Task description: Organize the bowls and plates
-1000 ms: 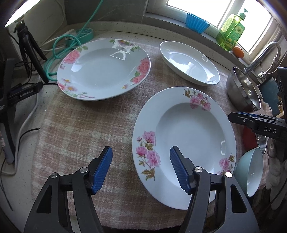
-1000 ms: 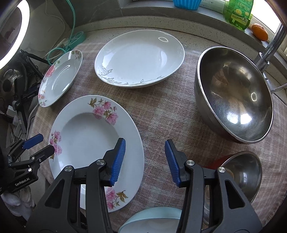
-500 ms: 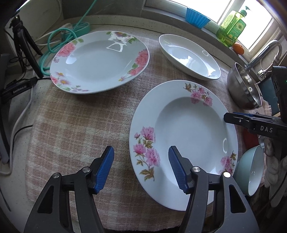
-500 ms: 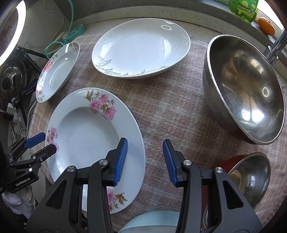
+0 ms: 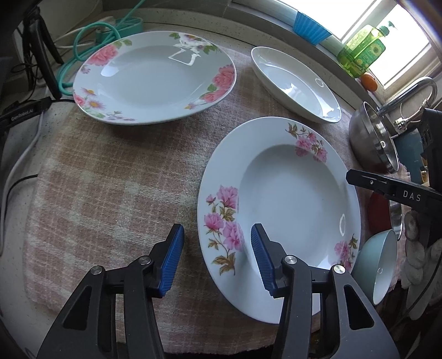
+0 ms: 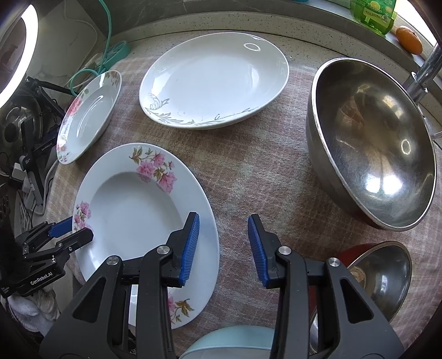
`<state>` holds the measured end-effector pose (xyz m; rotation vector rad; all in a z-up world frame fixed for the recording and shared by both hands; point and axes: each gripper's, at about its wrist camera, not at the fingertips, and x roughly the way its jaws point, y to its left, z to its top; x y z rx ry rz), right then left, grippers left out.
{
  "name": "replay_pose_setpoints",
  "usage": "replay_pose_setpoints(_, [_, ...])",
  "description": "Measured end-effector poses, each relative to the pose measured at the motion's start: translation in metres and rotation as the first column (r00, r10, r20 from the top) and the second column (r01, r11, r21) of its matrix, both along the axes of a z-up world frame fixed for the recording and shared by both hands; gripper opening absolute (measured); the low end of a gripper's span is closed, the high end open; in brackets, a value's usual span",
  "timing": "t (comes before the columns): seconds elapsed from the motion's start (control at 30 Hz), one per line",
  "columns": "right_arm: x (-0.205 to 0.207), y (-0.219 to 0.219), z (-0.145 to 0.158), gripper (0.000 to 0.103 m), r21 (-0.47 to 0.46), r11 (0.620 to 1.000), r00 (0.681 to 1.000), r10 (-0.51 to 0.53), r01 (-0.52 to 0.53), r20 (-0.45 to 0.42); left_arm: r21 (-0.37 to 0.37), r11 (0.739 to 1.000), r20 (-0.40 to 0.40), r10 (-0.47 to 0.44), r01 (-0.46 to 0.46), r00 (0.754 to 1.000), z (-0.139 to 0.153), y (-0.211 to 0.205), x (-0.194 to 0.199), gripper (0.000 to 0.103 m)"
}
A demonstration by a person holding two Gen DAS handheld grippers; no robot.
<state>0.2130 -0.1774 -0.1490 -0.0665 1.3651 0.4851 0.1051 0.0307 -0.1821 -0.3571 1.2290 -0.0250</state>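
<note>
1. Small white lettering reading "GenRobot.AI" is showing on the black body of the left gripper (image 6: 70, 234), as seen from the right wrist view. The letters "DAS" are showing on the right gripper (image 5: 356, 176), where it enters the left wrist view from the right.
2. A pink and cream plaid cloth (image 5: 110, 176) is covering a speckled stone counter (image 6: 276, 24). Daylight is coming through a window behind a green soap bottle (image 5: 362, 49), an orange fruit (image 6: 408, 40) and a chrome tap (image 5: 408, 91).
3. The near floral plate (image 5: 290, 193), white with pink flowers on a wide rim, is lying flat on the cloth between both grippers.
4. The left gripper (image 5: 216, 258) is closing, its blue pads straddling the plate's left rim without pressing it.
5. The right gripper (image 6: 223, 247) is closing too, astride the plate's right rim, not yet pinching.
6. Farther back, a second floral plate (image 5: 154, 80) and a plain white dish (image 6: 215, 82) are lying apart. A large steel bowl (image 6: 373, 157), a small steel bowl (image 6: 381, 273) and a pale blue bowl (image 5: 378, 265) are sitting to the right.
</note>
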Motion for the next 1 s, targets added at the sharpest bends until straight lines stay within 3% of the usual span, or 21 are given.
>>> replay_pose_setpoints(0.23, [-0.002,0.002,-0.004,0.036,0.018,1.000,0.999,0.023,-0.023,-0.024,-0.028,0.999,-0.009,0.020,-0.021,1.000,-0.002,0.007,-0.003,0.045])
replay_pose_setpoints(0.5, [-0.006,0.013,-0.005,0.028,0.032,0.998,0.998,0.056,-0.055,-0.042,-0.060,0.998,-0.011,0.000,0.000,1.000,-0.003,0.001,-0.002,0.029])
replay_pose_setpoints(1.0, [-0.011,0.016,-0.005,0.028,0.024,0.998,0.997,0.063,-0.062,-0.049,-0.082,0.996,-0.022,0.024,-0.026,0.999,-0.004,0.002,-0.002,0.029])
